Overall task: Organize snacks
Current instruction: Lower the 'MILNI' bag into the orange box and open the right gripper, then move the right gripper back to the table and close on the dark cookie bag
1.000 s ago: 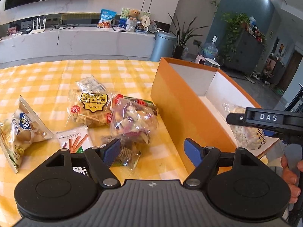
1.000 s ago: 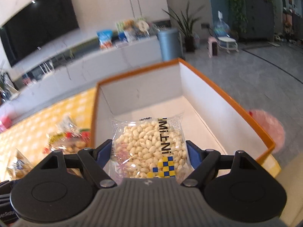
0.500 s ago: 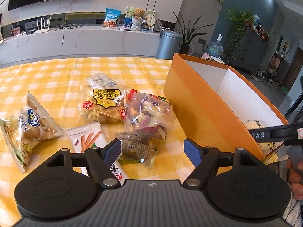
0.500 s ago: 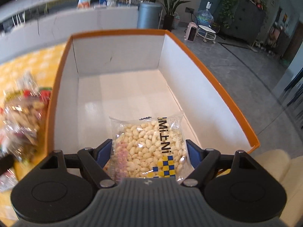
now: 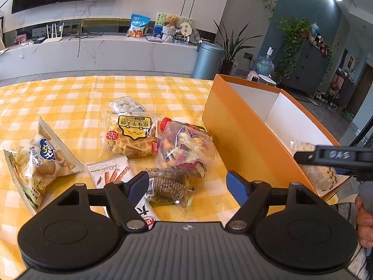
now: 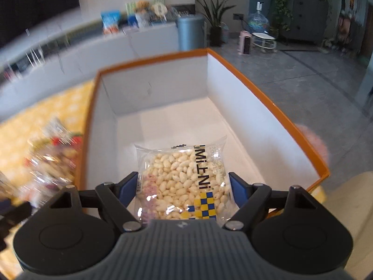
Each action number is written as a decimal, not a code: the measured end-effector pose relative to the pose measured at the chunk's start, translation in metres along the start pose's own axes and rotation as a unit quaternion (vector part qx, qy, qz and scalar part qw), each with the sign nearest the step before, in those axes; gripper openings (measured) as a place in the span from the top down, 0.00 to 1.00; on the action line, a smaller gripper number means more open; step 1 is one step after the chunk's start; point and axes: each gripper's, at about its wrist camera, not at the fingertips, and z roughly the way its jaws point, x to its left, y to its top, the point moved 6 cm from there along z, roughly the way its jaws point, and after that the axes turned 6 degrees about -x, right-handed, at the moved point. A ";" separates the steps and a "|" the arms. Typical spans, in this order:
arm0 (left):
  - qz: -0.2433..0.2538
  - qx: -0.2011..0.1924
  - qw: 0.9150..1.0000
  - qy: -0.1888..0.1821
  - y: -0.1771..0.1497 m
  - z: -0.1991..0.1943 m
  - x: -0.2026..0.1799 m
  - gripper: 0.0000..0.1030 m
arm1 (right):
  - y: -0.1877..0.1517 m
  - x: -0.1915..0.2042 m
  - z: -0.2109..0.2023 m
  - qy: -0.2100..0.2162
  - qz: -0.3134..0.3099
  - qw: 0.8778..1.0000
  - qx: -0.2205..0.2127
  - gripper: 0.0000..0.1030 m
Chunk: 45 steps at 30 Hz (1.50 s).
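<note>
An orange box (image 5: pixel 242 137) with a white inside stands on the right of the yellow checked table (image 5: pixel 70 102). My right gripper (image 6: pixel 184 184) is shut on a clear bag of puffed grains (image 6: pixel 184 177) and holds it over the box's (image 6: pixel 268 107) near end; the bag also shows in the left wrist view (image 5: pixel 319 175). My left gripper (image 5: pixel 187 184) is open and empty above a dark snack packet (image 5: pixel 169 186). Several more snacks lie left of the box: a mixed-candy bag (image 5: pixel 186 147), a waffle bag (image 5: pixel 130 135), a stick-biscuit packet (image 5: pixel 112 172) and a puffed-snack bag (image 5: pixel 39 163).
A small clear packet (image 5: pixel 126 105) lies farther back on the table. A person's hand (image 5: pixel 364 224) holds the right gripper at the right edge. Beyond the table are a white counter, a grey bin and plants.
The right gripper has swung about over the box with the bag still held; its view is blurred at the left. The left gripper has shifted a little, so the snacks appear farther right.
</note>
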 end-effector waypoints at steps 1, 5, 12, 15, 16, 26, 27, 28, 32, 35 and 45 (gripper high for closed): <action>0.001 0.001 1.000 0.001 0.000 0.000 0.000 0.14 | 0.000 -0.002 -0.002 0.010 0.010 1.000 -0.006 0.23; 0.004 0.002 1.000 0.000 -0.001 0.000 -0.001 0.14 | 0.003 -0.007 -0.007 0.044 0.042 0.998 -0.026 0.23; 0.006 0.003 1.000 -0.003 -0.001 -0.001 -0.001 0.14 | 0.003 0.005 0.000 0.003 0.008 1.000 -0.012 0.19; 0.001 -0.002 1.000 -0.003 0.001 -0.004 0.002 0.14 | 0.005 0.005 -0.001 -0.007 0.006 1.000 -0.020 0.09; 0.001 -0.005 1.000 -0.002 0.002 -0.005 0.002 0.14 | 0.006 0.004 -0.003 -0.011 0.008 1.000 -0.026 0.09; 0.001 -0.046 0.999 -0.004 0.026 -0.040 0.004 0.14 | 0.014 0.032 -0.040 0.003 -0.041 0.995 -0.093 0.03; 0.000 -0.051 0.999 -0.001 0.029 -0.045 0.005 0.14 | 0.015 0.038 -0.044 0.010 -0.043 0.994 -0.095 0.03; -0.002 -0.056 0.998 0.003 0.032 -0.050 0.007 0.14 | 0.016 0.044 -0.048 0.018 -0.044 0.994 -0.098 0.03; -0.021 -0.051 0.998 0.043 0.039 -0.064 0.025 0.14 | 0.024 0.072 -0.064 0.050 -0.029 0.992 -0.113 0.03; -0.031 -0.051 0.996 0.062 0.040 -0.075 0.043 0.14 | 0.025 0.099 -0.067 0.081 -0.014 0.990 -0.112 0.03; -0.068 -0.006 0.989 0.132 0.027 -0.060 0.113 0.20 | -0.045 0.195 -0.019 0.104 -0.118 0.985 -0.074 0.04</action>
